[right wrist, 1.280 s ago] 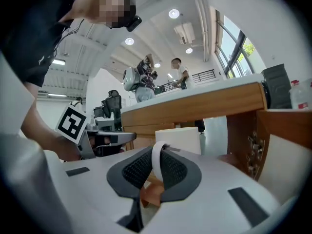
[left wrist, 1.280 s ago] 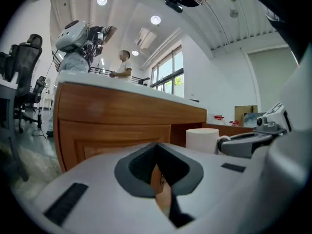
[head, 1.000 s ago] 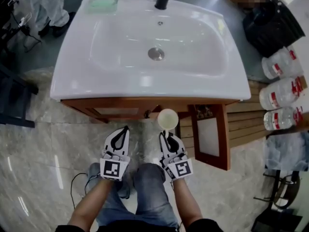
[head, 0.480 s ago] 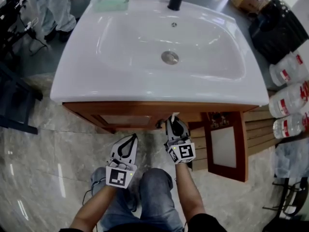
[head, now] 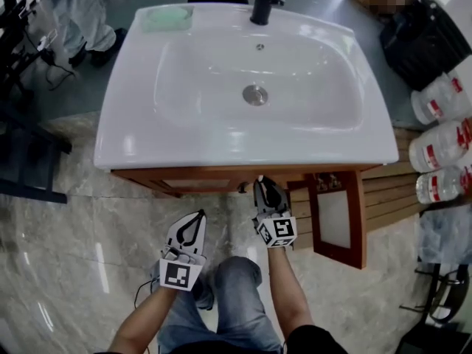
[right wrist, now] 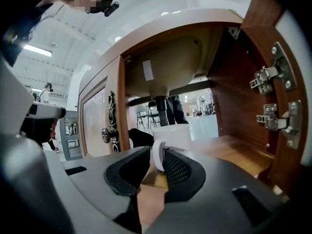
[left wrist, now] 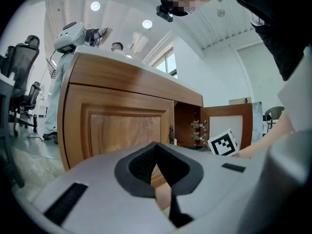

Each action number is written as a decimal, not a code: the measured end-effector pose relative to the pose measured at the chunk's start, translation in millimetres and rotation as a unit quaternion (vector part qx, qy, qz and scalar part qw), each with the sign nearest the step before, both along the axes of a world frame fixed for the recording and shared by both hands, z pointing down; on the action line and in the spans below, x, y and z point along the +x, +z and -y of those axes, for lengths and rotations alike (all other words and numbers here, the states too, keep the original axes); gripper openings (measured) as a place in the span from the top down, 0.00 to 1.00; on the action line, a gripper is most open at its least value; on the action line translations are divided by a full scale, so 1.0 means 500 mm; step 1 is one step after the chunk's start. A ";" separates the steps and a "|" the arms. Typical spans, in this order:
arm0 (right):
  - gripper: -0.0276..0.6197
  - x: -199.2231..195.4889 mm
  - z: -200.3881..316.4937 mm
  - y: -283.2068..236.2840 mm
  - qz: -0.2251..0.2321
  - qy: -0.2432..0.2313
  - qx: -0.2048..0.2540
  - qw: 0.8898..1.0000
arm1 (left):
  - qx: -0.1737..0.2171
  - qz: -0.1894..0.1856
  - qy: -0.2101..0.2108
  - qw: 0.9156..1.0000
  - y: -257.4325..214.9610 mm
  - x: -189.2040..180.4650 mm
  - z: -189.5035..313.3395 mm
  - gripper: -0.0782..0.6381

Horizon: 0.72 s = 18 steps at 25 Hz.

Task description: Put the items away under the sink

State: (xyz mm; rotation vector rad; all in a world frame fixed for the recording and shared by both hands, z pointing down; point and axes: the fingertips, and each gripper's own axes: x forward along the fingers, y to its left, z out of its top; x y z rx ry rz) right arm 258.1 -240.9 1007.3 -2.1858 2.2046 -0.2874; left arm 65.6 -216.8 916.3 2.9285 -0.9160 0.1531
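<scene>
Cabinet floor (right wrist: 236, 154) bears mug (right wrist: 173, 133), drainpipe (right wrist: 162, 112) behind; right claw (head: 264, 182) just opening round handle (right wrist: 156, 152); left claw (left wrist: 155, 146) closed.

Head view: bright, even light from overhead. Glare patches sit on the white sink (head: 221, 142) rim, pale streaks on the glossy floor (head: 66, 257). The cabinet front (head: 206, 179) under the overhang lies in shadow.

Gripper views: strong fisheye, black corners, straight edges bowed. Ceiling lamps (left wrist: 95, 6) blow out at upper left of the left gripper view. The left gripper (left wrist: 156, 144) and right gripper (right wrist: 157, 152) bodies are soft, close to the lens; backgrounds are sharper.
</scene>
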 end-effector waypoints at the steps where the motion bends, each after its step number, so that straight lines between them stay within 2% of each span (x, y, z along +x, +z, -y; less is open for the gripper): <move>1: 0.82 0.001 -0.015 -0.003 0.003 0.006 -0.013 1.000 | -0.007 0.004 0.000 1.000 -0.019 -0.007 -0.004 0.88; 5: 0.91 -0.012 -0.092 -0.057 0.031 0.030 -0.060 0.997 | -0.028 0.024 0.001 0.999 -0.120 -0.033 -0.027 0.88; 10: 0.94 -0.050 -0.181 -0.213 0.048 0.034 -0.107 0.992 | -0.046 0.026 -0.008 0.999 -0.304 -0.065 -0.054 0.88; 14: 0.94 -0.072 -0.236 -0.424 0.049 0.041 -0.110 0.992 | -0.066 0.039 -0.017 0.997 -0.456 -0.105 -0.085 0.88; 18: 0.94 -0.093 -0.253 -0.673 0.031 0.023 -0.093 0.995 | -0.057 0.042 -0.028 0.997 -0.615 -0.130 -0.097 0.88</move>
